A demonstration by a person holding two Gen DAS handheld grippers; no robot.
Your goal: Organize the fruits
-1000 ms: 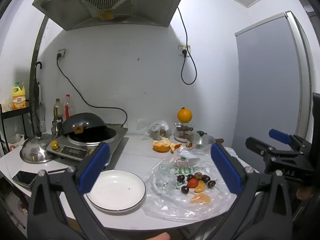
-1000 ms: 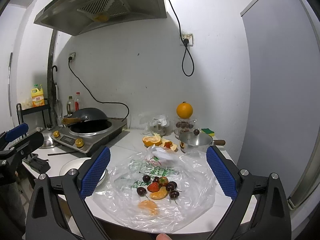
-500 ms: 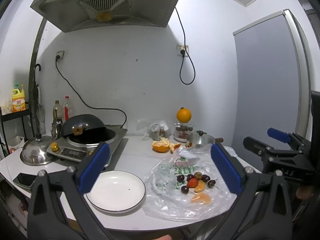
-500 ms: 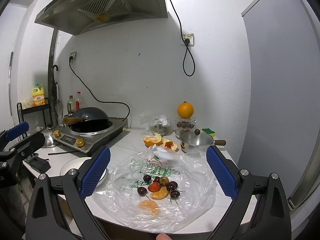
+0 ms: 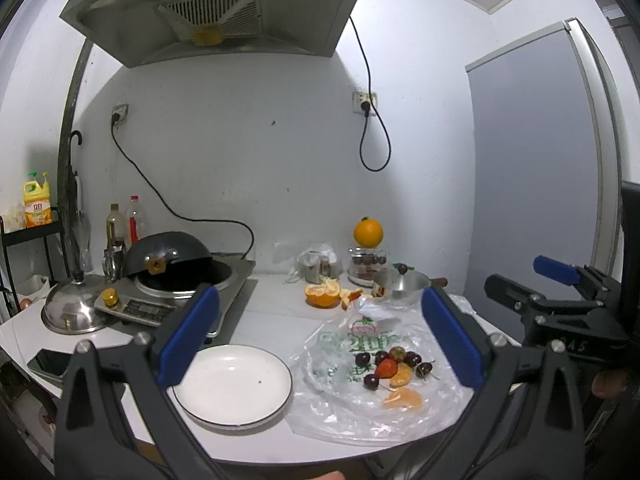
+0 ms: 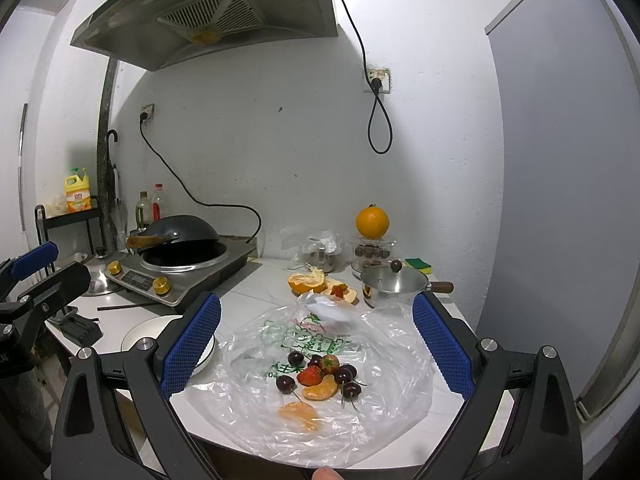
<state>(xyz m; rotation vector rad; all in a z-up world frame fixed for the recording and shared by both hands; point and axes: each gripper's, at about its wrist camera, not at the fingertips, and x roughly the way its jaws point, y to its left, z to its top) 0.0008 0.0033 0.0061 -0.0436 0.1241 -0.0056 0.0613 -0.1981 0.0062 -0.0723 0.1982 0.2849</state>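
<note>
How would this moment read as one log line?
left gripper: open | right gripper: open | fruit: on plastic bag | plate: bare

Left gripper (image 5: 320, 336) jaws spread wide, nothing between the blue pads (image 5: 188, 336), level and facing forward. Right gripper (image 6: 316, 348) same: wide apart, empty, beside the left. A fingertip (image 6: 326, 473) shows at bottom edge.
</note>
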